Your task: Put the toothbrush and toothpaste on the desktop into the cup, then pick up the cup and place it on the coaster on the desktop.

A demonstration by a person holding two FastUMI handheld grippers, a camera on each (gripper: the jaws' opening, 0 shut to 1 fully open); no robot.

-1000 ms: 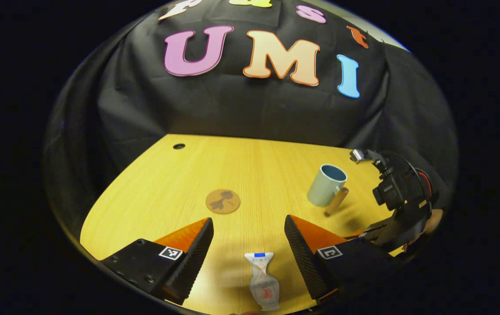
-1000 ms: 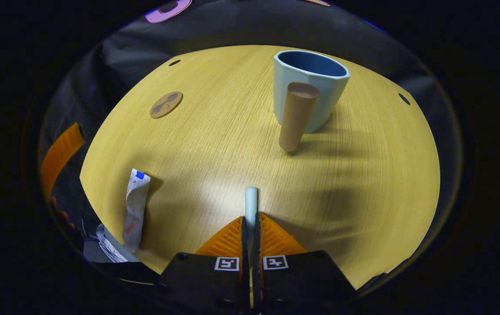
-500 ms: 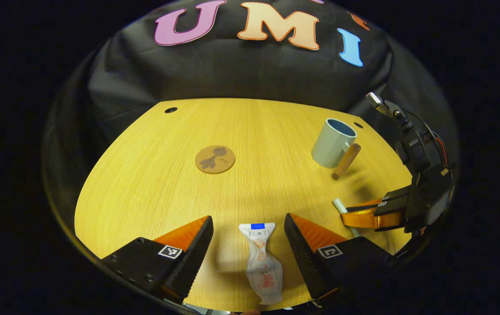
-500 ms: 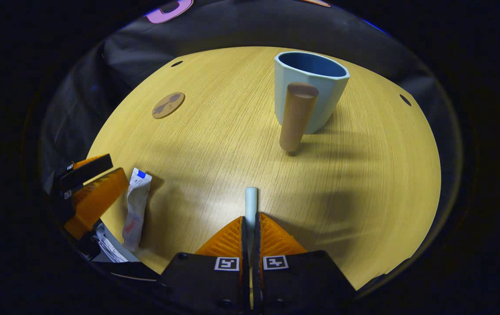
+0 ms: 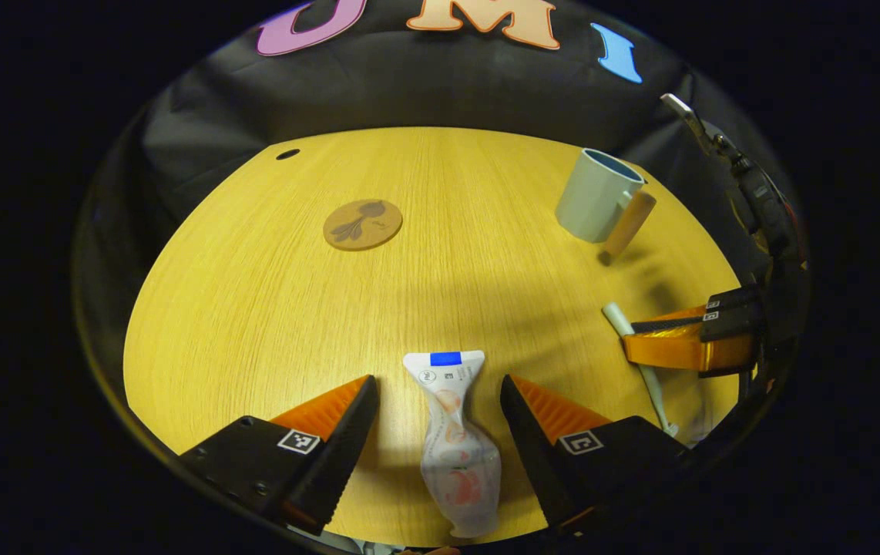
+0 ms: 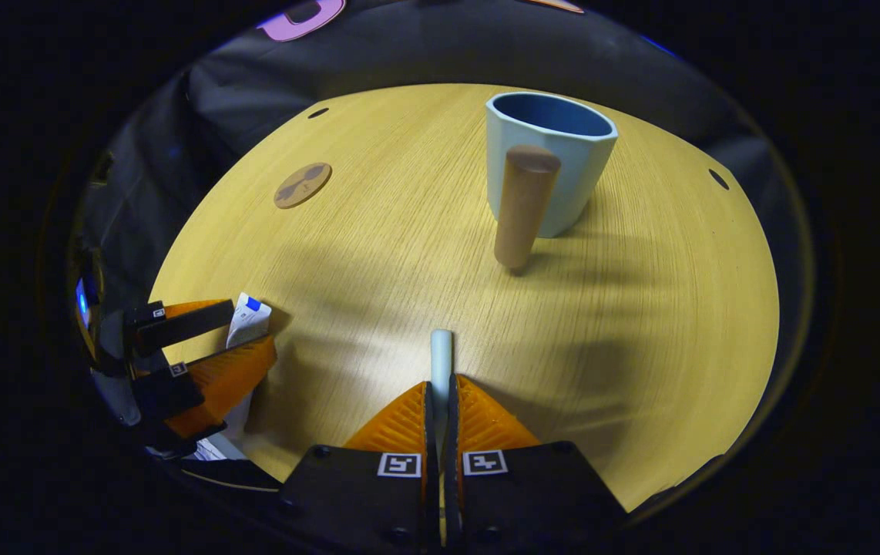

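left gripper [image 5: 438,412]: spread wide, straddling toothpaste, fingers either side, not touching as far as visible; grasping nothing.
right gripper [image 6: 440,401]: clenched on toothbrush, handle pinched between both fingers, tip poking out forward; seen from the side in left gripper view too [image 5: 667,339].
toothbrush [image 6: 441,356]: pale stick, held low over desktop near front edge; lifted or resting cannot tell.
toothpaste [image 5: 453,439]: crumpled tube flat on desktop, blue-marked end pointing away, near front edge, between left fingers.
cup [image 6: 549,171]: pale outside, blue inside, upright on desktop, nothing visible in it; wooden peg-like handle [image 6: 522,206] facing right gripper.
coaster [image 5: 363,224]: round brown disc, bare, well apart from cup, on the left side of desktop [image 5: 270,308].
done: toothbrush grabbed; toothpaste lined up for grab.
left: close on toothpaste, carry both into cup, then lift cup and set on coaster. Nothing in cup, cup not on coaster.
progress: early, roughly first step of three.
next-move guess: right lifts and tips brush into cup mouth; left pinches tube mid-body.
risk: soft tube may slip or fold; cup could tip if brush bumps rim.
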